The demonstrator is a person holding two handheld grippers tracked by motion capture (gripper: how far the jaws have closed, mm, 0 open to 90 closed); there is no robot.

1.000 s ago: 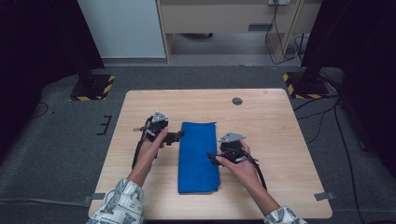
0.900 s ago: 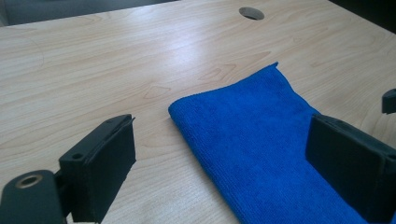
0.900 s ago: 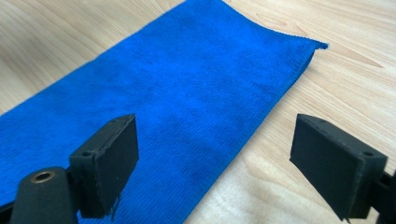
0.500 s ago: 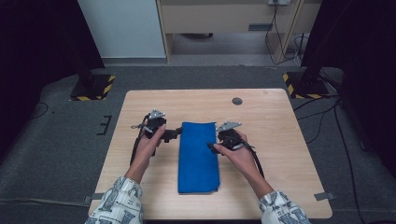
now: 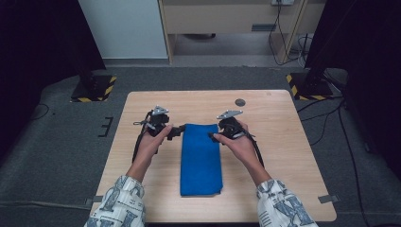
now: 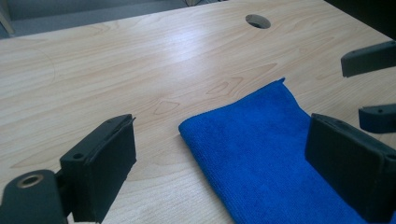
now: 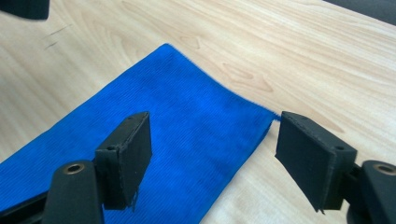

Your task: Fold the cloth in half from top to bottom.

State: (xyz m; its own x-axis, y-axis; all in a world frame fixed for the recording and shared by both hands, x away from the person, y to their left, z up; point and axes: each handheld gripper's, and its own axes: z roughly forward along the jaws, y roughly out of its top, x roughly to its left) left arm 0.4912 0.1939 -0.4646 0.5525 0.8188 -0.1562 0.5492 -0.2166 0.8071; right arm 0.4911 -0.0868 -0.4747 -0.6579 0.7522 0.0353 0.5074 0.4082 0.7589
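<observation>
A blue cloth (image 5: 201, 158), folded into a long strip, lies flat on the middle of the wooden table (image 5: 283, 142). My left gripper (image 5: 177, 131) sits at the cloth's far left corner. In the left gripper view its jaws (image 6: 224, 149) stand open on either side of that corner of the cloth (image 6: 266, 149). My right gripper (image 5: 213, 135) is at the far right corner. Its jaws (image 7: 219, 140) have just closed a little but remain open, straddling the cloth's (image 7: 154, 116) corner without pressing on it. The right gripper (image 6: 373, 88) also appears at the right edge of the left gripper view.
A round cable hole (image 5: 240, 102) lies in the tabletop behind the right gripper. Bare wood surrounds the cloth on all sides. Stand bases with yellow-black stripes (image 5: 94, 90) rest on the floor beyond the table's far corners.
My right gripper has moved from the middle of the cloth's right edge to its far right corner. The left gripper has stayed at the far left corner.
</observation>
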